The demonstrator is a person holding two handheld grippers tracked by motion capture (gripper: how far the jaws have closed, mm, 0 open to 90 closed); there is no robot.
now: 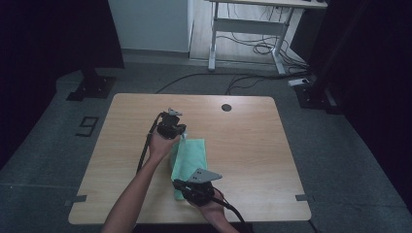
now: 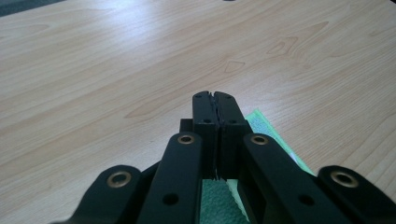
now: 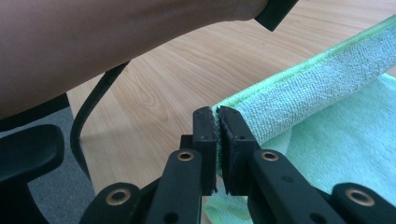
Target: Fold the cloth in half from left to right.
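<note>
Step in hand, as judged: a fold of the green cloth (image 1: 188, 160), with both grippers holding one long edge lifted off the worktop (image 1: 252, 145).

Right gripper (image 3: 217, 116): its fingers (image 3: 203, 135) are pressed together on the cloth's hem, which runs up and away from the tips as a taut, raised band. Left gripper (image 2: 214, 100): fingers (image 2: 204, 126) fully together, the cloth showing beneath and just beside them; a pale sliver sits in the seam (probably the pinched edge, though the grip itself is hard to confirm).

In the high view the cloth lies between the two grippers, the left gripper (image 1: 180, 136) at its far corner, the right gripper (image 1: 187, 187) at its near end.

Next move, as judged: carry the held edge across in step, keeping it level and taut, lay it onto the opposite edge, then release.

Cloth condition: terry-like nap, stitched hem in brighter green, limp, already narrow as if doubled, one side flat on the worktop.
</note>
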